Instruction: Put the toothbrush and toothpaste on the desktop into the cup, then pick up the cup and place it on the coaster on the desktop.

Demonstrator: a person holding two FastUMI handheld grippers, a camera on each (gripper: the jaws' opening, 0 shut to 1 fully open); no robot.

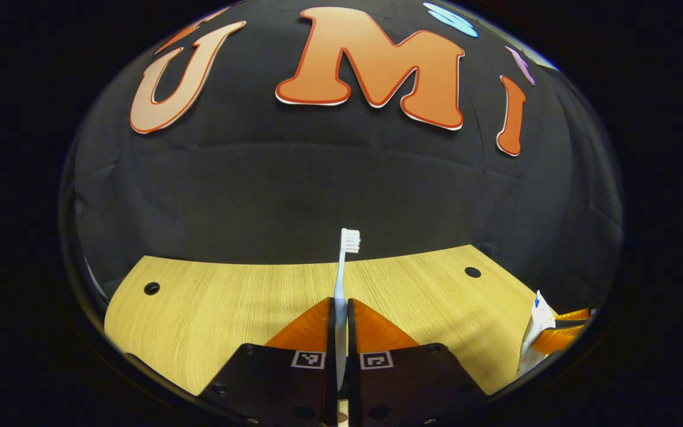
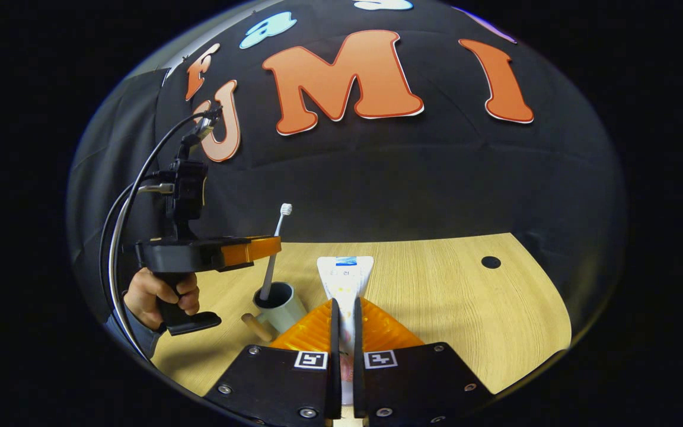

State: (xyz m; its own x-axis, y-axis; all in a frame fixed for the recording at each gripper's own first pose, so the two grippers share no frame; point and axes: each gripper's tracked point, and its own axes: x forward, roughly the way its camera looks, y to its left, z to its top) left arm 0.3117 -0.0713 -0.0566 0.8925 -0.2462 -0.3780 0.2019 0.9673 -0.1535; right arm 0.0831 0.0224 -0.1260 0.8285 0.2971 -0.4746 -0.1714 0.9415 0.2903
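Right gripper is clamping the toothpaste between its jaws, tube standing upright with the flat crimped end pointing up. Off to the left, the left gripper is pinching the toothbrush, bristles up and slightly tilted, lower end sitting inside the cup. Cup is resting on the wooden surface, its wooden handle sticking out toward the camera. A hand is gripping the left gripper's handle, with cables looping up from it.
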